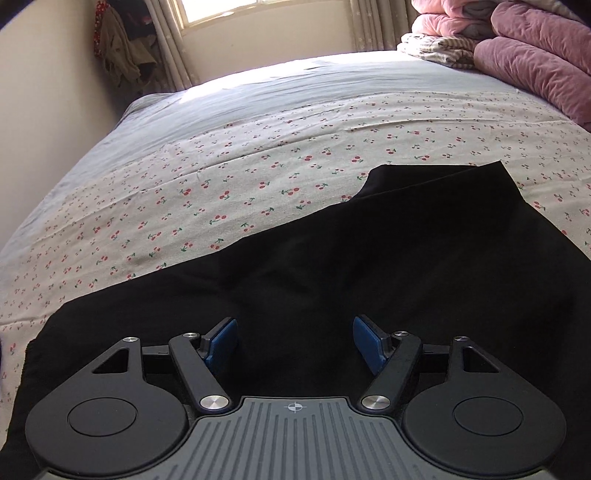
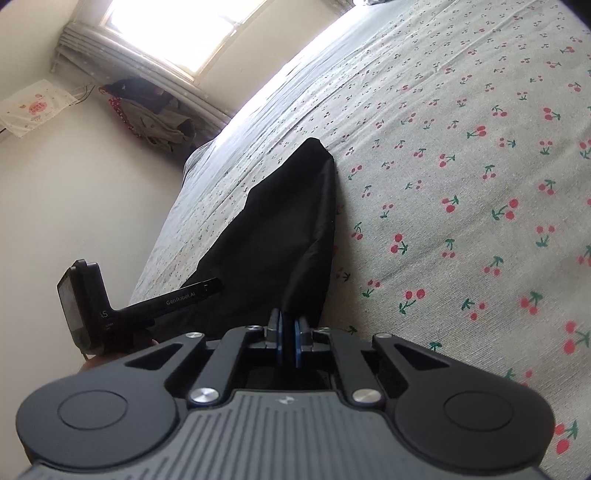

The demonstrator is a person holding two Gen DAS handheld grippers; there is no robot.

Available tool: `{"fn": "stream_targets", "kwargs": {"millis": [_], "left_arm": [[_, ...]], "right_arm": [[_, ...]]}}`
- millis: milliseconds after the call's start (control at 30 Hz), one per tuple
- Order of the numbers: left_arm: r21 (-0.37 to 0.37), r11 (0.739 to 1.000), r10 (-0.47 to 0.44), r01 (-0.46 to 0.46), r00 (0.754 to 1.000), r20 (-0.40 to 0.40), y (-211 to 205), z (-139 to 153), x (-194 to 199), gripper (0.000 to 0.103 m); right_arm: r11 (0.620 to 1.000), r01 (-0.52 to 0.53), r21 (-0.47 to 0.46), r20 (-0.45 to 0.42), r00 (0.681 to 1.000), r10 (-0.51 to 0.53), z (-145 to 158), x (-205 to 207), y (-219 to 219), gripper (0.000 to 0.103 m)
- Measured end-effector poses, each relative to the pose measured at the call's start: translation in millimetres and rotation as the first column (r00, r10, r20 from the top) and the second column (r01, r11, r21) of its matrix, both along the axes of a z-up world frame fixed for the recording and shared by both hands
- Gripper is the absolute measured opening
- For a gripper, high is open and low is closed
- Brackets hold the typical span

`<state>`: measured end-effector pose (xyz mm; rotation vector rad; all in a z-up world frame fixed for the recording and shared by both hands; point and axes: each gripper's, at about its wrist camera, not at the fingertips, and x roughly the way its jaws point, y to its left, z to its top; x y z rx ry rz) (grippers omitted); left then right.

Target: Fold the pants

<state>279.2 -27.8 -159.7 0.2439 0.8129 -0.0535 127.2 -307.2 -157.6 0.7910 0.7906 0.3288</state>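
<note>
Black pants (image 1: 369,258) lie on a cherry-print bed sheet (image 1: 258,166), spread from lower left to a corner at the upper right. My left gripper (image 1: 294,325) hovers just over the cloth, its blue pads (image 1: 221,343) standing wide apart and open with only flat fabric below them. In the right wrist view the pants (image 2: 280,221) rise as a dark ridge toward my right gripper (image 2: 287,317), whose pads are pressed together on the near edge of the cloth. The left gripper's body (image 2: 110,306) shows at the left, above the pants.
Folded pink and mauve quilts (image 1: 535,55) are piled at the bed's far right corner. A pale wall (image 1: 44,129) runs along the bed's left side, with hanging clothes (image 1: 122,55) and a bright window (image 1: 221,11) beyond. The sheet (image 2: 461,184) stretches bare to the right.
</note>
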Motion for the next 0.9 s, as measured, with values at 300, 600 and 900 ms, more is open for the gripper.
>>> {"fn": "stream_targets", "kwargs": {"millis": [300,600,900], "left_arm": [[-0.079,0.997,0.023,-0.024,1.000,-0.016,8.9,15.9,-23.6,0.070],[-0.116,0.991,0.063,-0.068,0.997,-0.043,18.9,7.6,-31.3,0.072],[-0.281,0.955,0.069,-0.095,0.992,-0.102,39.7,14.3,-24.1,0.075]], "right_arm": [[0.998,0.001,-0.055,0.068,0.998,0.003,14.9,3.9,14.1,0.000],[0.995,-0.012,-0.101,0.133,0.991,0.025,29.4,4.8,29.0,0.000],[0.978,-0.017,-0.208,0.182,0.982,0.056,36.7,5.1,49.7,0.000]]}}
